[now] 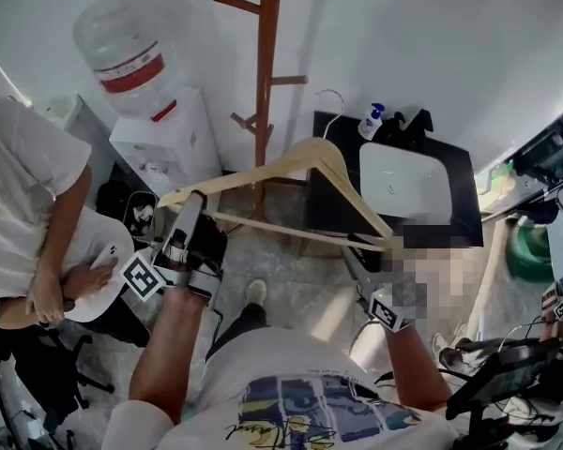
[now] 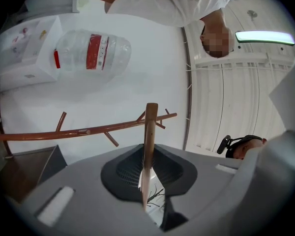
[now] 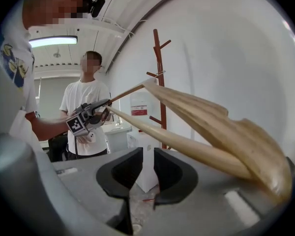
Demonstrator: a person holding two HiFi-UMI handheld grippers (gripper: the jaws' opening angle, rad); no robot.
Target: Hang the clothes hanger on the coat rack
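Note:
I hold a pale wooden clothes hanger (image 1: 310,153) level between both grippers, its thin metal hook toward the coat rack (image 1: 263,82), a red-brown wooden pole with pegs just beyond it. My left gripper (image 1: 193,202) is shut on the hanger's left end; in the left gripper view the wood (image 2: 150,132) stands pinched between the pads of that gripper (image 2: 147,154), with the coat rack (image 2: 88,130) behind. My right gripper (image 1: 357,251) is at the hanger's right end. In the right gripper view its jaws (image 3: 148,154) stand slightly apart with nothing between them, and the hanger (image 3: 196,112) lies across the gripper body to their right.
A white water dispenser (image 1: 155,129) with a bottle stands left of the rack. A black table (image 1: 450,223) with a white basin and a pump bottle (image 1: 372,120) is to its right. A person in a white shirt (image 1: 28,195) is close on my left.

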